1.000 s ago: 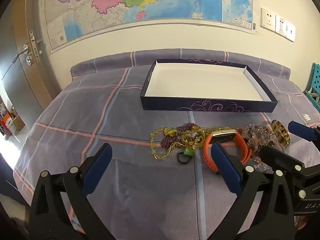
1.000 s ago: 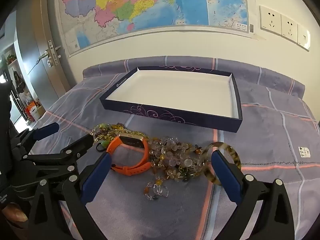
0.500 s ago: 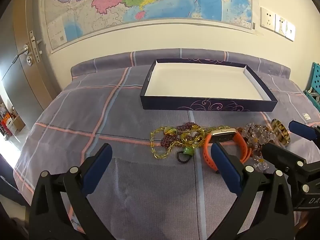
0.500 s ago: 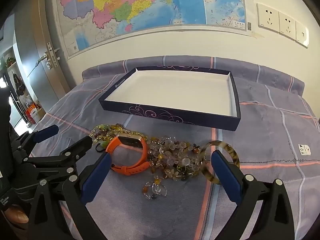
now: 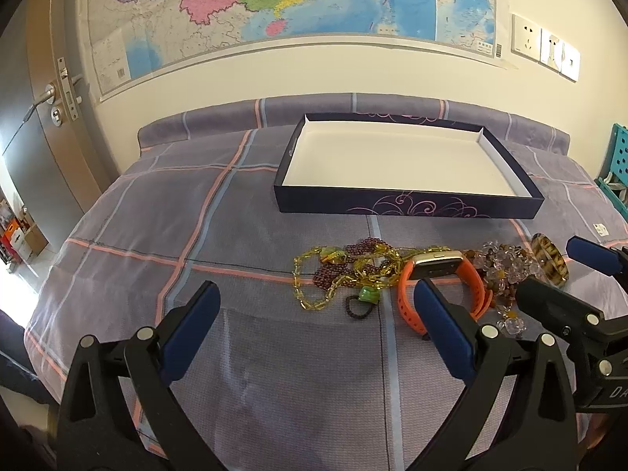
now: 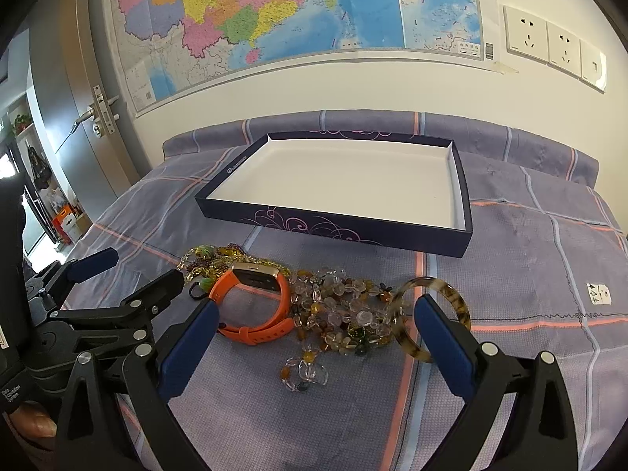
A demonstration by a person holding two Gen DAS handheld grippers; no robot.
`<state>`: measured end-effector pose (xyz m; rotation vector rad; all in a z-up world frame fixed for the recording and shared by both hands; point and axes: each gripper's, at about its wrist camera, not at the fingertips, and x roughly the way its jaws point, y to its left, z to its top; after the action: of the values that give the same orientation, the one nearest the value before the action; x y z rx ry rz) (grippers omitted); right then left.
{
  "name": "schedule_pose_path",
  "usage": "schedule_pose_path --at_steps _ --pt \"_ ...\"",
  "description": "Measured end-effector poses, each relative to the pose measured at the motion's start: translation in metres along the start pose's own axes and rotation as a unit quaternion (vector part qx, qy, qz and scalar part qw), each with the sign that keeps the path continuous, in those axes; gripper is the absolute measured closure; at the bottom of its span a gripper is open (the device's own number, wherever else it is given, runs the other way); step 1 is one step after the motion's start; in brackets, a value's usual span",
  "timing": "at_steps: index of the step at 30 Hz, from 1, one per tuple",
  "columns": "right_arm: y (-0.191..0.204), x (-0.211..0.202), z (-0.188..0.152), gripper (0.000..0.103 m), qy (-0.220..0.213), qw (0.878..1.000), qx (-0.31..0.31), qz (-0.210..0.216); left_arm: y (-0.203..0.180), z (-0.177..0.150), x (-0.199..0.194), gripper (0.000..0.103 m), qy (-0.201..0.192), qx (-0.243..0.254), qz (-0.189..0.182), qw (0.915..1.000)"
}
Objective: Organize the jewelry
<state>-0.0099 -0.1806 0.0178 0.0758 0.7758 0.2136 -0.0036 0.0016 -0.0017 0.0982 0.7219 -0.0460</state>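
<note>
Bedspread (image 5: 165, 212), white-lined tray (image 5: 404, 204), jewelry (image 6: 337, 310)

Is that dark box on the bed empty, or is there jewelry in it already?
Empty. The box shows only bare white floor; the jewelry pile lies outside, before it.

Wall map (image 5: 274, 4) fixed across the upper frame, coloured regions and blue sea, lower edge curling slightly. White wall sockets (image 6: 549, 39) at upper right – three plates side by side. Grey door (image 5: 35, 149) at far left with metal handle (image 6: 92, 112) and lock plate. Plaid bedspread (image 5: 157, 216) fills the centre and lower frame – purple-grey with pink and blue stripes. Teal perforated rack (image 5: 616, 165) at right edge. Small white tag (image 6: 598, 294) on the fabric, lower right
</note>
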Motion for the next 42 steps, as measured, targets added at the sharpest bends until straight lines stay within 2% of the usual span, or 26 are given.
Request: schedule_pose_path --at_steps 42 --pt "-0.0016 0.0018 0.0000 0.007 0.005 1.000 0.001 0.006 -0.0047 -0.0039 0.0073 0.006 0.010 -0.002 -0.005 0.9999"
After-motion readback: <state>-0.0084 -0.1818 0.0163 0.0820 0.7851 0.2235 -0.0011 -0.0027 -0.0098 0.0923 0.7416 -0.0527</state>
